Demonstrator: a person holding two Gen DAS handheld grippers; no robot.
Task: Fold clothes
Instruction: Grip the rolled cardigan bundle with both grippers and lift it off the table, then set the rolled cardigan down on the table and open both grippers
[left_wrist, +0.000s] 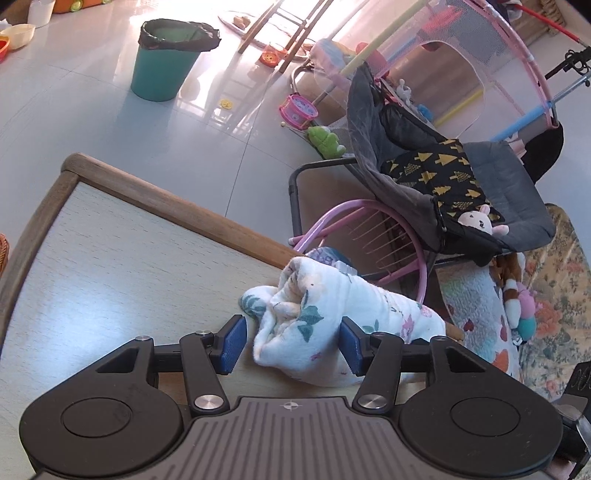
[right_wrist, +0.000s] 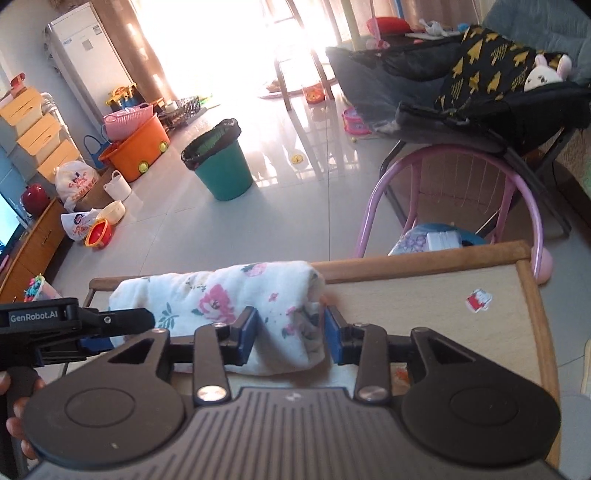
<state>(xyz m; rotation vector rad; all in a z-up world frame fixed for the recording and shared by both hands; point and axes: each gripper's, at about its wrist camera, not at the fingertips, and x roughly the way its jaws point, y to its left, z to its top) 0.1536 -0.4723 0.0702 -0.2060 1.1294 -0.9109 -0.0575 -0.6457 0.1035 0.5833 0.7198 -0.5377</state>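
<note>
Your left tool (left_wrist: 291, 341) stands part open around one end of the rolled floral cloth (left_wrist: 325, 325). The pad at 9 o'clock is clear of the fabric; the pad at 3 o'clock sits just beside it, contact uncertain. Your right tool (right_wrist: 290, 334) stands part open around the other end (right_wrist: 236, 295); its pads flank the fabric, and you cannot tell whether they press it. The cloth lies on the desk (left_wrist: 110, 258) along the far wooden edge. A green bin (right_wrist: 221, 162) stands on the floor at 12 o'clock.

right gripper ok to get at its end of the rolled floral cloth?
Probably yes: the right gripper already straddles the floral cloth roll's end on the table, nothing between.
</note>
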